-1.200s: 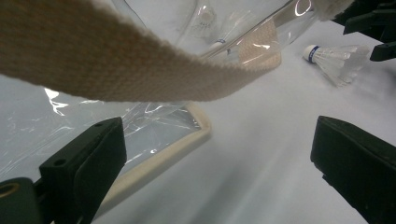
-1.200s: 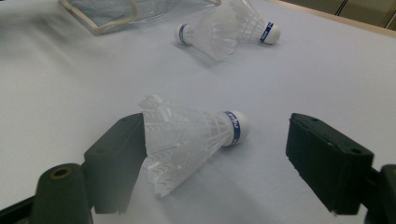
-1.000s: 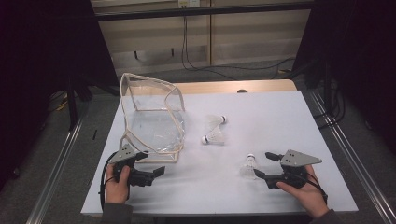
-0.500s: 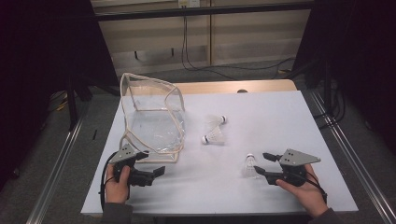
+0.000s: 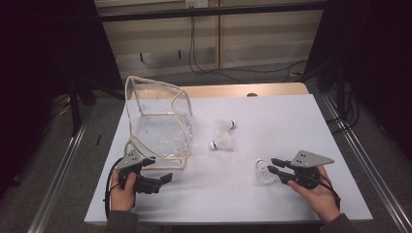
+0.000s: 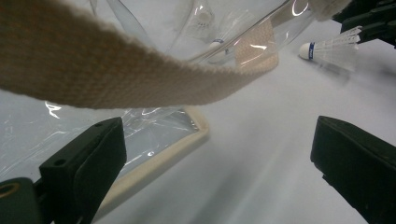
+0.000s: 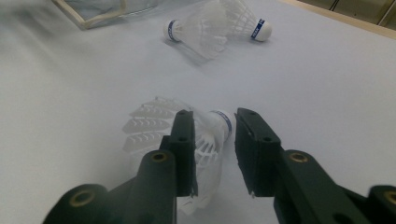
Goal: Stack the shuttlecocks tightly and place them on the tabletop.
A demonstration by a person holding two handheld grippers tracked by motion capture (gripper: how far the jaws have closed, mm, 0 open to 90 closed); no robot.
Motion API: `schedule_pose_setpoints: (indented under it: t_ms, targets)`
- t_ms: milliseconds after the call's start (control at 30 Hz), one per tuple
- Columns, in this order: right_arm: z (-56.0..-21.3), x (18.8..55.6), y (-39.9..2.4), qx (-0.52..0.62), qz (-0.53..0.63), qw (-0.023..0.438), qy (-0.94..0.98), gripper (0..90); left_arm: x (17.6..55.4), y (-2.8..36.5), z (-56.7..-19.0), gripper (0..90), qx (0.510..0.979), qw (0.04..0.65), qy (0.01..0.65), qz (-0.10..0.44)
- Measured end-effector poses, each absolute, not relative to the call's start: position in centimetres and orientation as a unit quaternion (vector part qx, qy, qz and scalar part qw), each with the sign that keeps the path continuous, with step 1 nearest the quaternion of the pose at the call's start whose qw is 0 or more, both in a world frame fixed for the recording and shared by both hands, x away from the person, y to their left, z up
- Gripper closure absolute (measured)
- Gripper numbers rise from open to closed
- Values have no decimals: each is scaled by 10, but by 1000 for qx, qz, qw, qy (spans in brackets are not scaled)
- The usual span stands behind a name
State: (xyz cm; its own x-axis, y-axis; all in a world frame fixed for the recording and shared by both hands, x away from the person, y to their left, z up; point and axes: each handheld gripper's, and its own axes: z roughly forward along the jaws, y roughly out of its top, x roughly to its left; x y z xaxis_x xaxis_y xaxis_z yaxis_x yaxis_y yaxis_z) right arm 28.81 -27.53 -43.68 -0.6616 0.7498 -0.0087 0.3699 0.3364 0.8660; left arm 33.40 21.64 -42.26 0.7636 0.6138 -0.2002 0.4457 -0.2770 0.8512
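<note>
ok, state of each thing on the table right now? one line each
clear bag: standing, mouth open, on its own.
near shuttlecock: lying on its side, between the jaws of the right hand-held gripper.
two far shuttlecocks: lying side by side, untouched.
right hand-held gripper: jaws have just been closing on the near shuttlecock; full contact unclear.
left hand-held gripper: open, empty, beside the bag's rim.

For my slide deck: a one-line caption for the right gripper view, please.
Right gripper, jaws just closing around a white shuttlecock on the table; two more shuttlecocks lie beyond.
</note>
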Motion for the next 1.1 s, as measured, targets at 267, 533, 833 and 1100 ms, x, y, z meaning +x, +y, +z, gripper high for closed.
schedule_pose_setpoints:
  t_ms: [267,533,833,1100]
  targets:
    - [-431,294,-276,359,455,203,789,884,334,216,-422,37,796,498,332,86]
    - [-422,304,-276,361,474,192,780,900,334,213,-422,37,798,498,327,86]
    - [-417,320,-276,377,487,188,765,900,334,212,-421,37,802,494,326,86]
    - [-416,331,-270,378,489,184,764,900,334,212,-422,37,801,495,325,83]
